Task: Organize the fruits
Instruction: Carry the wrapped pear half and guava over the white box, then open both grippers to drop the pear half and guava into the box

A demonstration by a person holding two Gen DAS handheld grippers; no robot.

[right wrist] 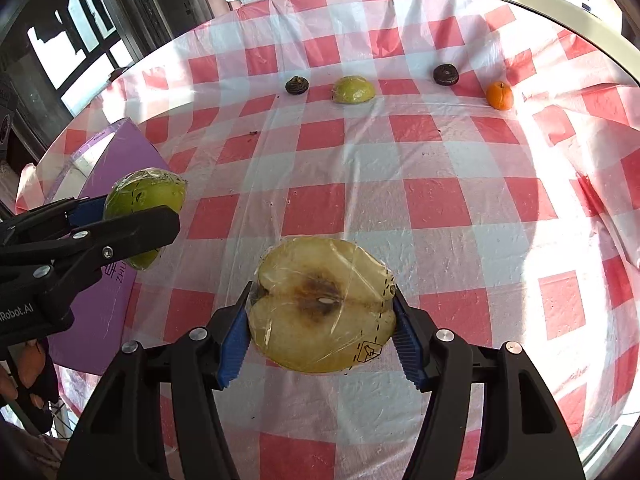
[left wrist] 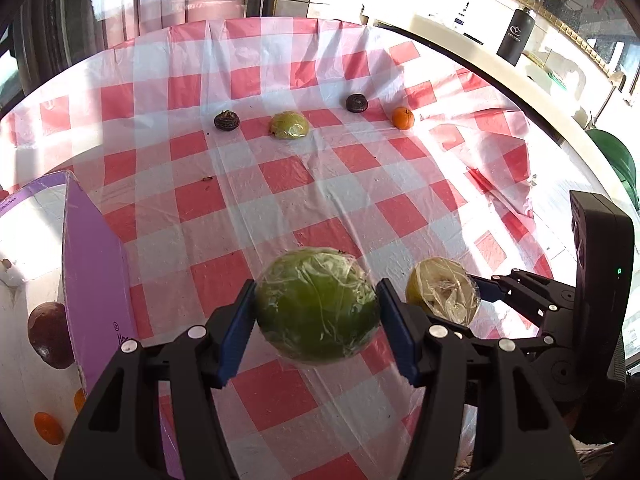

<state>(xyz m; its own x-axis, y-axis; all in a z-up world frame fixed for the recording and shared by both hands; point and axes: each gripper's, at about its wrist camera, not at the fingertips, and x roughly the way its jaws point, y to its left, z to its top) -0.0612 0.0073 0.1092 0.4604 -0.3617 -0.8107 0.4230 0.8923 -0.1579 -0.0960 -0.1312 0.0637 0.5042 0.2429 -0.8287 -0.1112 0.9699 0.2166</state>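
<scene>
My left gripper [left wrist: 316, 316] is shut on a green apple half [left wrist: 316, 304] wrapped in plastic film, skin side up, held above the checked tablecloth. My right gripper [right wrist: 322, 320] is shut on another wrapped apple half [right wrist: 320, 304], its browned cut face up. Each view shows the other gripper with its fruit: the right one's half [left wrist: 442, 290] at the right of the left wrist view, the left one's half [right wrist: 146, 196] at the left of the right wrist view. A purple-edged box [left wrist: 94, 264] at the left holds a dark round fruit [left wrist: 50, 334] and small oranges [left wrist: 48, 428].
At the far side of the table lie two dark fruits [right wrist: 296, 85] [right wrist: 445, 74], a third wrapped apple half [right wrist: 354, 90] and a small orange [right wrist: 499, 95]. A black bottle [left wrist: 516, 36] stands on a ledge beyond the table. Fingers of a hand [right wrist: 28, 364] show at the lower left.
</scene>
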